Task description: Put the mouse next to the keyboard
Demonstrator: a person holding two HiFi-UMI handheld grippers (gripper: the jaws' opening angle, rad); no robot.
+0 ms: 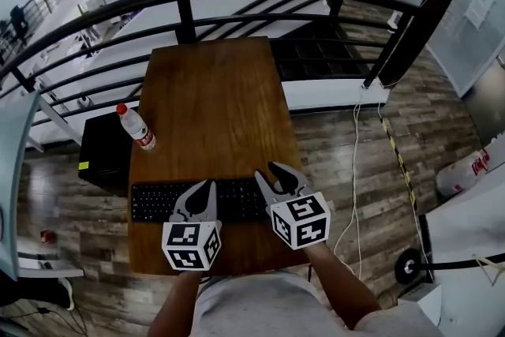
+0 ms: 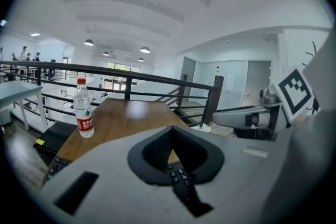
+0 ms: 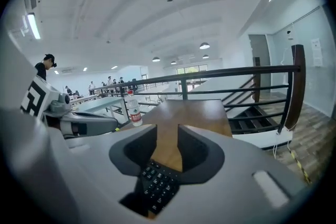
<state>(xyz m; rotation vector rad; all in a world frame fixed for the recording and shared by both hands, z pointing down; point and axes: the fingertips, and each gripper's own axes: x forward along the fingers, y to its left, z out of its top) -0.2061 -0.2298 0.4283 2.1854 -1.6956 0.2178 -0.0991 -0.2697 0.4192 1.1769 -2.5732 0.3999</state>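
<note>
0 mice show in any view as the left hand-held gripper (image 1: 209, 187) and right hand-held gripper (image 1: 265, 170) hang over 1 black keyboard (image 1: 154, 201) at the near end of a wooden surface (image 1: 213, 106).

Left hand-held gripper: jaws pressed together, nothing btwn them, keys visible right under its tips. Right hand-held gripper: jaws part-spread w/ a strip of bare wood showing btwn them, pinching nothing. The keyboard's right end lies just below its tips.

Task status, as a judgement: can't be called done or undone. The mouse may sit hidden under the right hand-held gripper, beside the keyboard's end, or may be out of shot. If it isn't there, the whole job is left: find it, grip it, set it by the keyboard.

Count:
- 1 keyboard
- 1 water bottle (image 1: 136, 126), upright, ahead and to the left of the left hand-held gripper, well apart from it
- 2 hand-held grippers
- 0 mice in view
</note>
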